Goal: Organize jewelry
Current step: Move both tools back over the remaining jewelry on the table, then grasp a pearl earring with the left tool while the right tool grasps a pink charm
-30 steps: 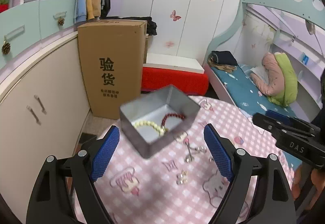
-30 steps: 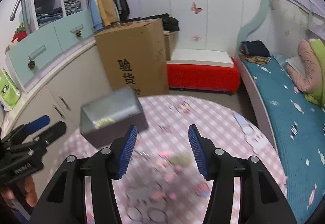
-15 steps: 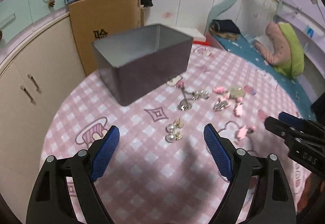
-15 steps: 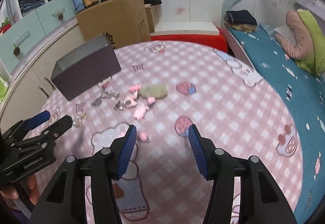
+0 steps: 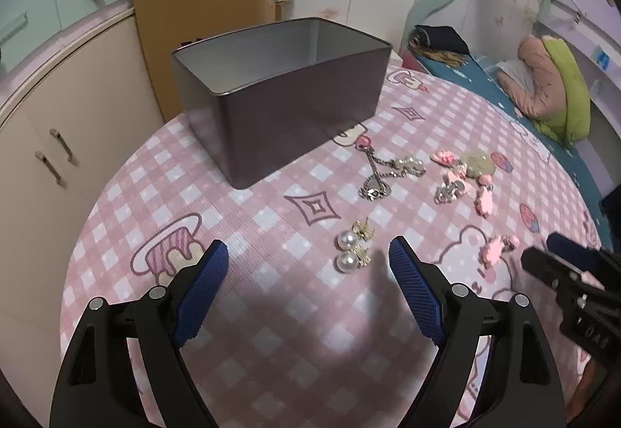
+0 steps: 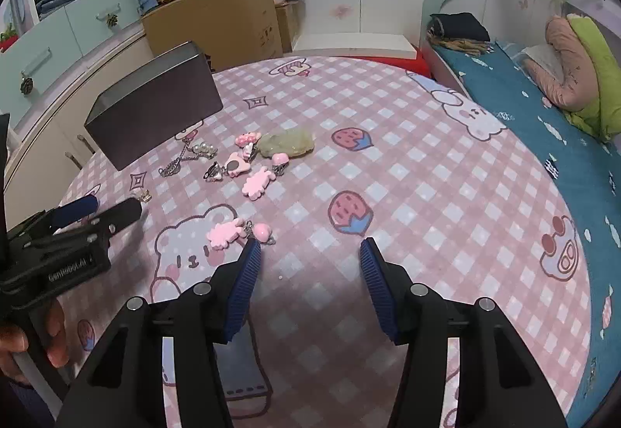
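Observation:
A grey metal tin (image 5: 287, 98) stands open on the pink checked round table (image 5: 271, 311); it also shows in the right wrist view (image 6: 151, 105). Two pearl earrings (image 5: 353, 247) lie just ahead of my open, empty left gripper (image 5: 308, 296). A silver chain with pearls (image 5: 388, 175) and pink charms with a pale green stone (image 5: 469, 171) lie further right. In the right wrist view, a pink charm pair (image 6: 236, 232) lies by the left fingertip of my open, empty right gripper (image 6: 308, 288). The tin's inside is hidden.
A cardboard box (image 6: 217, 24) and cream cabinets (image 5: 50, 140) stand behind the table on the left. A bed with teal bedding (image 6: 543, 109) runs along the right side. The table edge curves close on the left (image 5: 73, 234).
Both grippers have dropped and tilted down toward the table. The tin, seen from above a second ago with bead strands inside, now shows from the side. Both grippers stayed open.

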Demonstrator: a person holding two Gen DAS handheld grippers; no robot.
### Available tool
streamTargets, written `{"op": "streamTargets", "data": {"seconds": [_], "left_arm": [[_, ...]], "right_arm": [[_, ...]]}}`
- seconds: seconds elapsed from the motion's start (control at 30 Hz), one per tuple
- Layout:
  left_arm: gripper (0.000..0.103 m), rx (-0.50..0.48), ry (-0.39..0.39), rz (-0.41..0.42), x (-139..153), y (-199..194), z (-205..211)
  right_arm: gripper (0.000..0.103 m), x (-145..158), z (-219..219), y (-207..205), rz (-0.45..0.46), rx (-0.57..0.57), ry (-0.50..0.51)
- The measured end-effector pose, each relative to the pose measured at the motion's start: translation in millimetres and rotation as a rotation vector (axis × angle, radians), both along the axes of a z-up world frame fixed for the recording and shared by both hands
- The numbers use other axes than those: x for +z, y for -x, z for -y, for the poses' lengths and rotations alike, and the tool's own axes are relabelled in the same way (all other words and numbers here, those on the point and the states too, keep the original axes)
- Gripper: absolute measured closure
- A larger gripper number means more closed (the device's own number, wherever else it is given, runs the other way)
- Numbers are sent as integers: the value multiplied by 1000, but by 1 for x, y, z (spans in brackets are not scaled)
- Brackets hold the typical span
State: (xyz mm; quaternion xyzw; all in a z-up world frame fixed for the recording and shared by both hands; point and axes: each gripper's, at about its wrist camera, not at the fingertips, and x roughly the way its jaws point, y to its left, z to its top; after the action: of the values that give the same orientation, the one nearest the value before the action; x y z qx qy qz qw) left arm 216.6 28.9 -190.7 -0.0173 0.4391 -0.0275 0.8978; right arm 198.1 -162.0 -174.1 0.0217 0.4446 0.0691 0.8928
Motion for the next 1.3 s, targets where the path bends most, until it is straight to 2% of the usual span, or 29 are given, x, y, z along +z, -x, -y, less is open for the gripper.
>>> {"op": "streamTargets", "data": {"seconds": [0.03, 0.13, 0.17, 0.27, 0.37, 0.5, 0.6, 0.7, 1.07, 1.1, 1.17, 1.23, 1.3], "left_arm": [[22, 0, -4, -6, -1, -2, 0], [36, -17, -75, -6, -2, -3, 7], [43, -35, -68, -5, -1, -3, 9], [54, -54, -67, -1, 0, -2, 12], [75, -81, -60, 8, 0, -1, 14], [85, -88, -30, 7, 0, 3, 11], [90, -81, 2, 7, 0, 9, 3], [90, -77, 49, -3, 1, 14, -4], [90, -88, 120, -25, 2, 27, -13], [90, -90, 124, -27, 2, 28, -14], [90, -91, 132, -28, 3, 29, -15], [90, -97, 135, -25, 5, 29, -15], [91, -108, 136, -21, 6, 30, -13]], "right_arm": [[50, -1, -1, 0, -3, 2, 0], [45, -1, -1, 2, -1, 1, 0], [45, -2, -1, 1, -1, 0, -2], [45, -1, 0, 1, 0, 0, -4], [45, -2, -1, 2, -2, 1, -6], [45, -2, -6, 4, -1, 17, -8], [45, -2, -12, 4, 2, 33, -15], [45, -3, -20, 3, 1, 52, -17], [44, -4, -47, -11, 25, 93, 29], [45, -5, -48, -11, 29, 96, 41], [57, -4, -47, -12, 31, 96, 42], [65, -4, -44, -11, 35, 91, 55], [66, -4, -37, -10, 34, 96, 26]]}}
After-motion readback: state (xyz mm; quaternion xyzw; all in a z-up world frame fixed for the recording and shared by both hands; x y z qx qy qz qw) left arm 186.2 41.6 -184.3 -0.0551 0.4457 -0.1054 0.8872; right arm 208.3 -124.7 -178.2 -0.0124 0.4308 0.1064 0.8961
